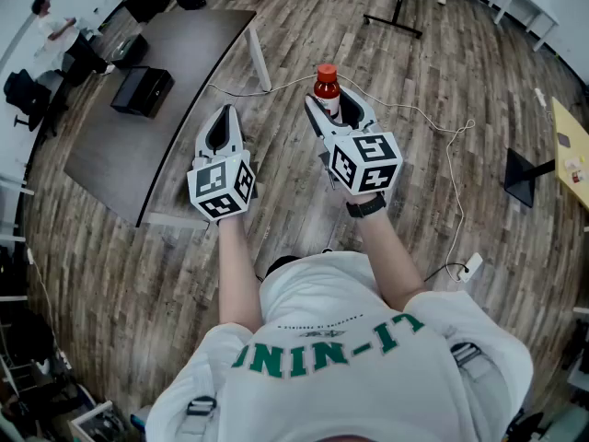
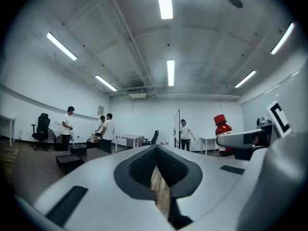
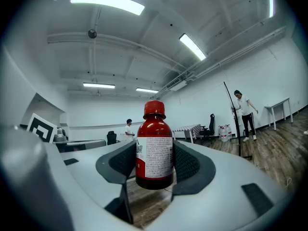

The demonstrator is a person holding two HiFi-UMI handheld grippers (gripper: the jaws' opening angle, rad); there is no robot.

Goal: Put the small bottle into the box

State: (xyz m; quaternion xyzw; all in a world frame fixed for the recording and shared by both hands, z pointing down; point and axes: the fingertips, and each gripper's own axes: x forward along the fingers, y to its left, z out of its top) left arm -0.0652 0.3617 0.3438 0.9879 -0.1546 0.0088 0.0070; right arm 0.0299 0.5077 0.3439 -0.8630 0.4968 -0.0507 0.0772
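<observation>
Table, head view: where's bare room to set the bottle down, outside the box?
Bare: the near end of the table, between the black box and the near edge; also the far right stretch, between box and white leg. Crowded: far left corner, dark gear behind the box.

White green-lettered shirt [image 1: 368, 385], black wristwatch [image 1: 366, 206]

Likely box [image 1: 141, 90] on table [image 1: 138, 166], left of small bottle [image 1: 327, 87].

Two tongs: left tongs [image 1: 224, 113] and right tongs [image 1: 337, 107]. One small bottle [image 1: 327, 87], between the right tongs. One table [image 1: 189, 58], ahead-left of the left tongs, bearing one black box [image 1: 141, 90].
</observation>
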